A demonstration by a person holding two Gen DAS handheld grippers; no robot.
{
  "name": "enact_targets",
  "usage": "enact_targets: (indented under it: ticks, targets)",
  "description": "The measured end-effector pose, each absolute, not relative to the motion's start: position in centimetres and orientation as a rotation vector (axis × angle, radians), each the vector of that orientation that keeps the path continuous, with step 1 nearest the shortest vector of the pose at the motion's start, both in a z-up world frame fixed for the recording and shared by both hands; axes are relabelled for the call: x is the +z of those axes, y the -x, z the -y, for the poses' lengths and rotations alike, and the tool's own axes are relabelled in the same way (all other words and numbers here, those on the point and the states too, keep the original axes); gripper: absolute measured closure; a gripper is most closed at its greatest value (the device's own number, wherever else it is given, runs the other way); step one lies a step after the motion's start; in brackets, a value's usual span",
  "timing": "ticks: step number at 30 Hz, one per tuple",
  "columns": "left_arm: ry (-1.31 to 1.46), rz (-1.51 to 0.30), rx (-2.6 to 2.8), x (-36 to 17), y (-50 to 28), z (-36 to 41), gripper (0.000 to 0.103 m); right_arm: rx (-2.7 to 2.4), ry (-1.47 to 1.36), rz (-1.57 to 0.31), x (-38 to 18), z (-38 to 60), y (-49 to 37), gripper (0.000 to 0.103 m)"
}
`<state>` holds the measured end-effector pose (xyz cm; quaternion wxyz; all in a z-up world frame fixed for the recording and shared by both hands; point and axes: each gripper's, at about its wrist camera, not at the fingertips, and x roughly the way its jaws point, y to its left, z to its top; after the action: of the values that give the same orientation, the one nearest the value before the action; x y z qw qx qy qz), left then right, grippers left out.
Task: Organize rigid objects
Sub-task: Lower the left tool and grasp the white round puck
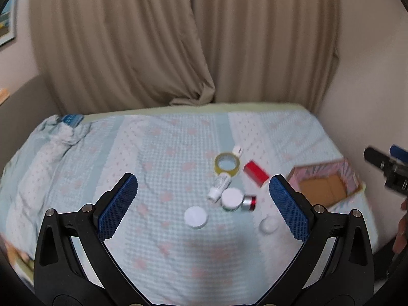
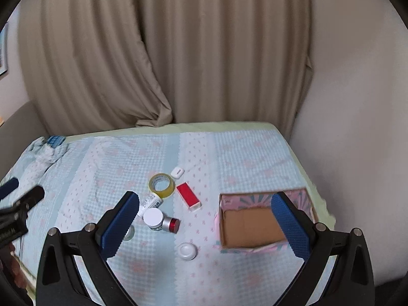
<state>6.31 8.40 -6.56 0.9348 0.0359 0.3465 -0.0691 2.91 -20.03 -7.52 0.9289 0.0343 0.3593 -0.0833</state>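
Eight loose rigid items lay clustered on the quilted bedspread (image 2: 229, 153), none yet in the cardboard box (image 2: 251, 227), which stood open-topped and empty at the right side of the bed, well apart from the cluster. Item nearest the box: a red rectangular box (image 2: 188, 195), lying flat, its long axis running diagonally, the far end pointing up-left toward the tape roll (image 2: 162, 183) and the near white end pointing down-right, roughly boxward. Beside it: the tape roll lying flat, hole upward; a small white case (image 2: 177, 171) just beyond it; a white tube (image 2: 150, 201) lying on its side, long axis diagonal, one end touching the tape roll; a white-lidded jar (image 2: 153, 218) upright, touching a silver-and-red cylinder (image 2: 171, 224) lying on its side with the red cap pointing right. Two outliers: a white round lid (image 1: 195, 217) lay nearer the left tool, and a small white dome (image 2: 188, 250) lay nearest the viewer. Right gripper (image 2: 204, 227): jaws spread wide, holding nothing, hovering above the bed with the cluster to its left and the cardboard box to its right; judged the nearer tool for the red box. Left gripper (image 1: 204, 204): likewise wide apart and empty, framing the jar and cylinder from above.
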Motion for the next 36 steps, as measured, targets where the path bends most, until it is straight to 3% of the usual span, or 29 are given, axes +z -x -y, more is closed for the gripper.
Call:
enact_targets:
  ticks: [8,16,28,33,36]
  targets:
    - [-0.159,-0.839,-0.284,-13.9,-11.2,-13.0,0.001,-0.312,-0.255,-0.813,-13.0,16.1,-4.1,0.000]
    - [-0.240,-0.975,-0.374,-24.5,-15.1,-11.9,0.001,-0.437,-0.371,-0.907,-21.6,14.7,-5.0,0.000]
    - [-0.289,-1.104,-0.339,-39.9,-19.6,-9.8,0.001,-0.523,-0.310,-1.032,-35.4,14.9,-8.3,0.000]
    - [-0.314,-1.125,-0.341,-43.2,-20.7,-9.0,0.001,-0.526,-0.286,-1.078,-40.0,15.5,-10.0,0.000]
    - [-0.320,-1.135,-0.350,-44.6,-21.1,-8.5,0.005,-0.522,-0.262,-1.101,-41.9,15.8,-11.1,0.006]
